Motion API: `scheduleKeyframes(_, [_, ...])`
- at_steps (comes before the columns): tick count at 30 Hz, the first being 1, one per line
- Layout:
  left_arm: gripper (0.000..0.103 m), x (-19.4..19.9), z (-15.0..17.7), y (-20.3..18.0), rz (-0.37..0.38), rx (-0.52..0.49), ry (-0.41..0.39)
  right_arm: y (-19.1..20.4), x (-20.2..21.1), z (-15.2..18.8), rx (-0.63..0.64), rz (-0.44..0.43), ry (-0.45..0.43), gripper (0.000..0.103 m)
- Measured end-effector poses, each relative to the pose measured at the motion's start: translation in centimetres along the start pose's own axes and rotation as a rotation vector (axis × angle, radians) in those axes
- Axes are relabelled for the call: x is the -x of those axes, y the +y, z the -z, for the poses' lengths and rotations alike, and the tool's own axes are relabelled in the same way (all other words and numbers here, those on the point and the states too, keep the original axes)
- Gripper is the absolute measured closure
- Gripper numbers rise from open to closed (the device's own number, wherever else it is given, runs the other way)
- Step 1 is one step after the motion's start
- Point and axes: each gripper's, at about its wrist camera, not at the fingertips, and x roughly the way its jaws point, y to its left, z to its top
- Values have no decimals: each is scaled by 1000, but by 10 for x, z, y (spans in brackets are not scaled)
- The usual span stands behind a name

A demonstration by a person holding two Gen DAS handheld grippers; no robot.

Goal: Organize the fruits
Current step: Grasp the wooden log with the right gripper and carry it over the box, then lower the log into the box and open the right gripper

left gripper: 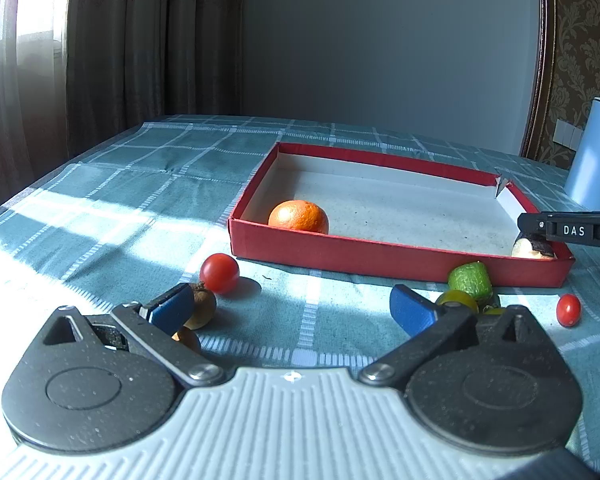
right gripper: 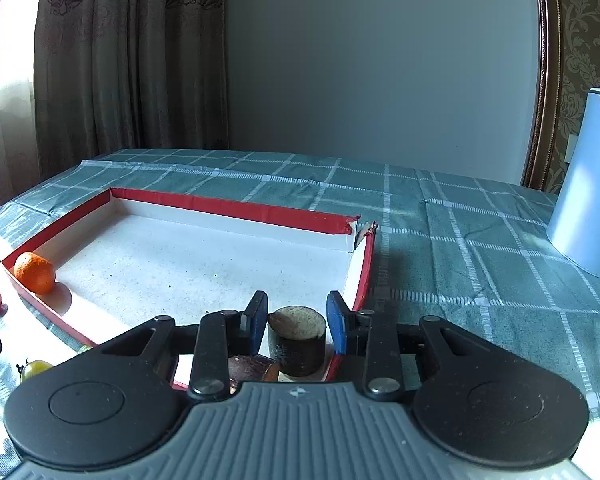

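Where the red-walled box (right gripper: 236,206) meets the checked tablecloth (right gripper: 460,240), the right gripper (right gripper: 297,322) reaches over the box's near right corner with a dark-skinned cylinder of fruit (right gripper: 298,340) set between its blue fingers (right gripper: 337,322). The piece stands upright, its pale cut face up. The right finger lies against its side, while a thin gap shows by the left one, so a firm clench cannot be told; the fingers stand narrow around it. A brown slice (right gripper: 252,366) lies just at 7 o'clock of the cylinder, partly under the gripper body.

In the left wrist view the same piece (left gripper: 534,248) sits at the box's right end, beneath the other gripper's black arm marked DAS (left gripper: 572,230). The left gripper (left gripper: 292,312) hovers over the tabletop with its fingers (left gripper: 410,312) spread wide and nothing between them. A brown kiwi-like fruit (left gripper: 204,304) lies just outside the left finger, at 10 o'clock from the gripper's middle, with a cherry tomato (left gripper: 219,273) touching or nearly touching it beyond. At 2 o'clock, outside the right finger, lie a green chunk (left gripper: 470,280) and a yellow-green tomato (left gripper: 458,300); a second red cherry tomato (left gripper: 568,310) sits farther right. A mandarin (left gripper: 299,216) rests in the box's near left corner. A blue jug (left gripper: 594,156) stands at far right.
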Motion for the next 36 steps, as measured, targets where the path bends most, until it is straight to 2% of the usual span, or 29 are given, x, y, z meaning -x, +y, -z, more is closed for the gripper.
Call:
scheduleKeyframes(8, [0, 0, 0, 1, -9, 1, 0, 1, -6, 6, 1, 9, 13, 71])
scheduleKeyframes(12, [0, 1, 1, 2, -9, 4, 0, -3, 0, 6, -21, -1, -9, 71])
scheduleKeyframes(15, [0, 2, 1, 3, -10, 10, -2, -7, 16, 6, -58, -11, -55, 61])
scheduleKeyframes(17, [0, 3, 1, 5, -12, 19, -4, -9, 33, 7, -77, 9, -108, 46])
scheduleKeyframes(19, [0, 4, 1, 6, -11, 26, -7, -12, 52, 10, -94, 24, -162, 39])
scheduleKeyframes(22, [0, 9, 3, 8, -27, 32, -14, -17, 71, 19, -121, 52, -228, 37])
scheduleKeyframes(23, [0, 12, 4, 9, -26, 20, -15, -19, 73, 22, -127, 60, -235, 33])
scheduleKeyframes(25, [0, 22, 10, 13, -23, -10, -28, -26, 71, 29, -154, 74, -231, 29])
scheduleKeyframes(27, [0, 32, 18, 19, -10, -27, -44, -34, 66, 29, -191, 76, -191, 29])
scheduleKeyframes(30, [0, 47, 27, 36, 4, -23, -93, -42, 60, 29, -256, 30, -151, 29])
scheduleKeyframes(32, [0, 54, 30, 48, -9, -21, -118, -40, 58, 30, -256, 21, -139, 29])
scheduleKeyframes(36, [0, 53, 27, 67, -14, 8, -104, -37, 61, 33, -245, 15, -145, 29])
